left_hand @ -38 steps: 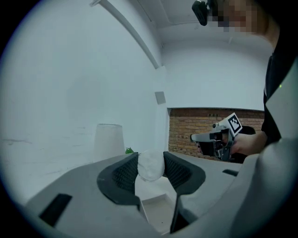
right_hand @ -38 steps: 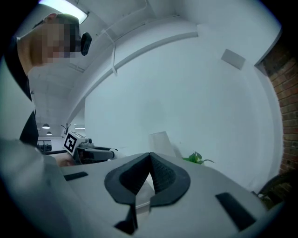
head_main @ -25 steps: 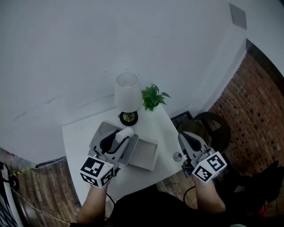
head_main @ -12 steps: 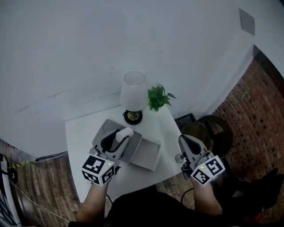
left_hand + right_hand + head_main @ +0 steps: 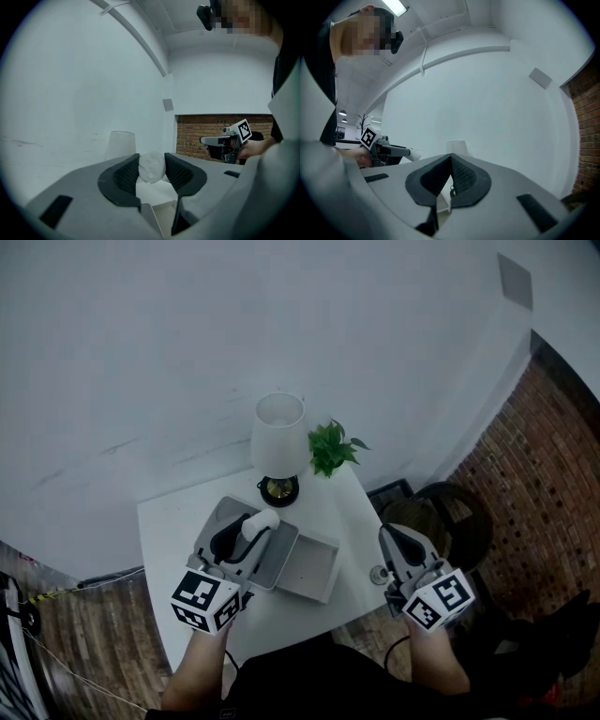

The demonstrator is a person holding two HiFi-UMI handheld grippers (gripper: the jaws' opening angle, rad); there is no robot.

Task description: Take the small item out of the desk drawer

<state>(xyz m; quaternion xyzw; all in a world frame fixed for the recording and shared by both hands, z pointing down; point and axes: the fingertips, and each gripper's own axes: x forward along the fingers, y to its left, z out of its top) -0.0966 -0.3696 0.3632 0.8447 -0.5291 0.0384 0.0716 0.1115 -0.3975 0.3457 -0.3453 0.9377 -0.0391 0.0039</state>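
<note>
**small white item lifted clear, drawer left open**

head view: a white table [image 5: 173, 526] carries a lamp [image 5: 278, 432], a potted plant [image 5: 330, 448] and a grey desktop drawer unit [image 5: 217, 519]. its drawer [image 5: 309, 568] stands pulled out toward the lower right, and its floor looks bare. the left gripper [image 5: 247, 527] hovers over the unit at centre frame, pinching a small white rounded item [image 5: 262, 518] at its tips, above the unit rather than inside the drawer. the right gripper [image 5: 388, 532] waits off the table's right edge.

left gripper view: the item fills the gap between the two ribbed pads, which press on its sides; the jaws stand fairly wide because of its bulk. the lampshade rises behind it at centre left.

right gripper view: the jaws are pressed together with nothing between them; the other gripper and its white load show at middle left.

judged from this, the taking-out step seems done. the next move likely calls for carrying the item to bare tabletop and releasing it gently, since a rounded piece could roll.
</note>
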